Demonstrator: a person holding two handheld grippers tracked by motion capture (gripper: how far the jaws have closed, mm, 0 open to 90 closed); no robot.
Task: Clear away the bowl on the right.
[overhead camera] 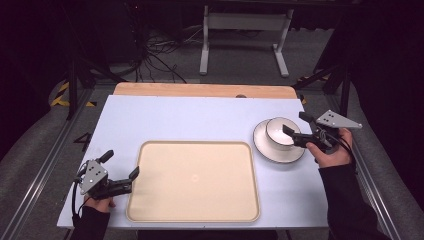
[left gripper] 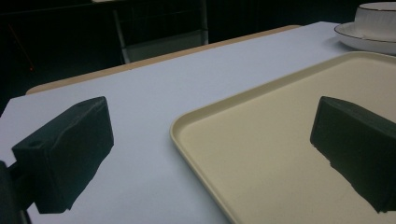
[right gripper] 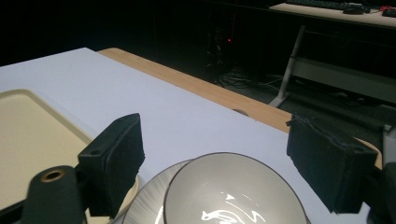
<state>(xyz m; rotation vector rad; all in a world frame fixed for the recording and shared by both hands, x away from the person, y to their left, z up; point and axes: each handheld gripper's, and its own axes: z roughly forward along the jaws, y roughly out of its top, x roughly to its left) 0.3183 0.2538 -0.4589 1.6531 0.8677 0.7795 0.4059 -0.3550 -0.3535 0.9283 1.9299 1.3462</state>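
A white bowl (overhead camera: 279, 132) with a dark rim sits on a white saucer (overhead camera: 276, 153) at the right of the table. My right gripper (overhead camera: 296, 123) hovers open just over the bowl's right side. In the right gripper view the bowl (right gripper: 233, 193) lies low between the two spread jaws, on its saucer (right gripper: 149, 203). An empty beige tray (overhead camera: 192, 143) lies at the front centre. My left gripper (overhead camera: 121, 164) rests open at the tray's left edge, holding nothing. In the left gripper view one jaw is over the tray (left gripper: 280, 135) and the other over the table.
The light blue table top (overhead camera: 175, 117) has a wooden strip (overhead camera: 200, 90) along its far edge. Beyond it are a dark floor, cables and a white stand's legs (overhead camera: 245, 45). In the left gripper view the bowl (left gripper: 378, 16) and saucer (left gripper: 364, 41) show at the far upper right.
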